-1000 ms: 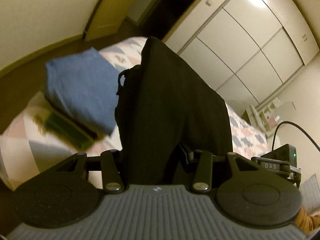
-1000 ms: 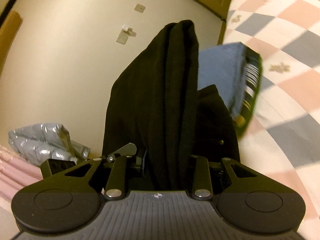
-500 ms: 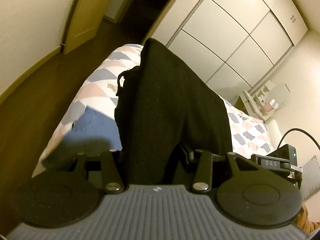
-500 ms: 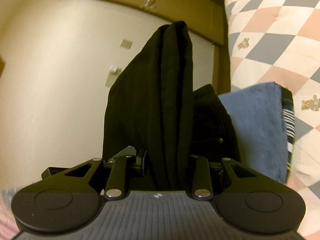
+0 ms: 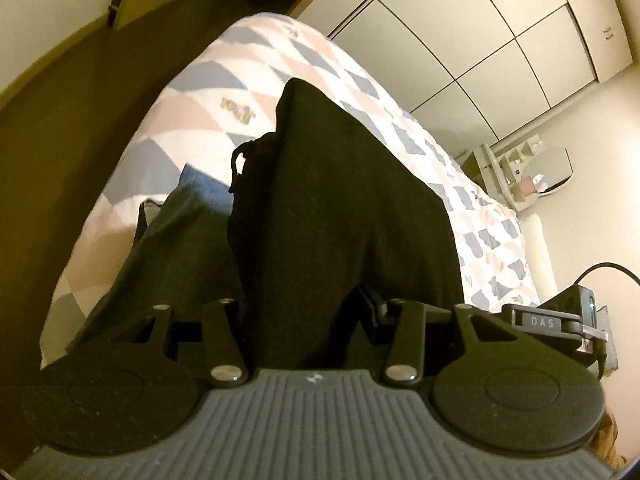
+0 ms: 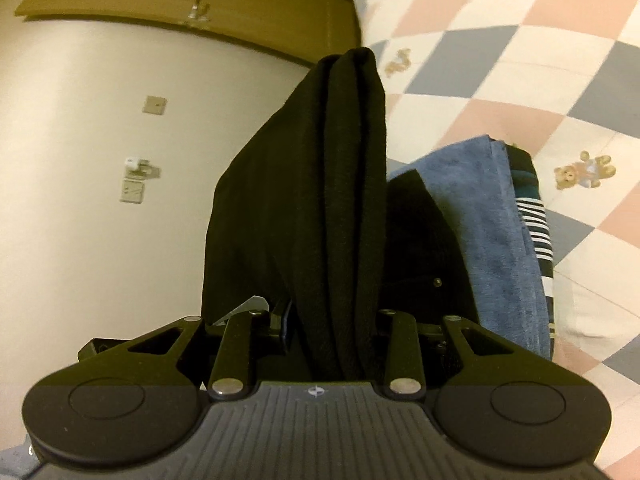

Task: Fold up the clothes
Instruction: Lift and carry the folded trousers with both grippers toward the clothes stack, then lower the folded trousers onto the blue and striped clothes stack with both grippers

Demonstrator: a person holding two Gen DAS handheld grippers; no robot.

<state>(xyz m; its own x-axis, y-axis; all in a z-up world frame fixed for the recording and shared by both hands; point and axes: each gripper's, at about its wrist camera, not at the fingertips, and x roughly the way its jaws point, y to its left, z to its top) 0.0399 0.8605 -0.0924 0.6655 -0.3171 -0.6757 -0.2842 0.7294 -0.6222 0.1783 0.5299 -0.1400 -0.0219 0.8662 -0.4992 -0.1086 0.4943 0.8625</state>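
Left gripper (image 5: 320,216) and right gripper (image 6: 352,200), my 2, clamp 1 black garment (image 5: 344,200) above 2 folded pieces near the bed's (image 5: 192,120) corner.

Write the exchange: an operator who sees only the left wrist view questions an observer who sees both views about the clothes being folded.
Operator: My left gripper grips a black garment. What about the other side?
Observer: The right gripper is shut on the same black garment, with its folded layers running between the fingers.
Operator: I see a sliver of blue cloth. Is anything under it?
Observer: Yes. A striped garment, dark with white stripes, lies beneath it on the checked quilt.
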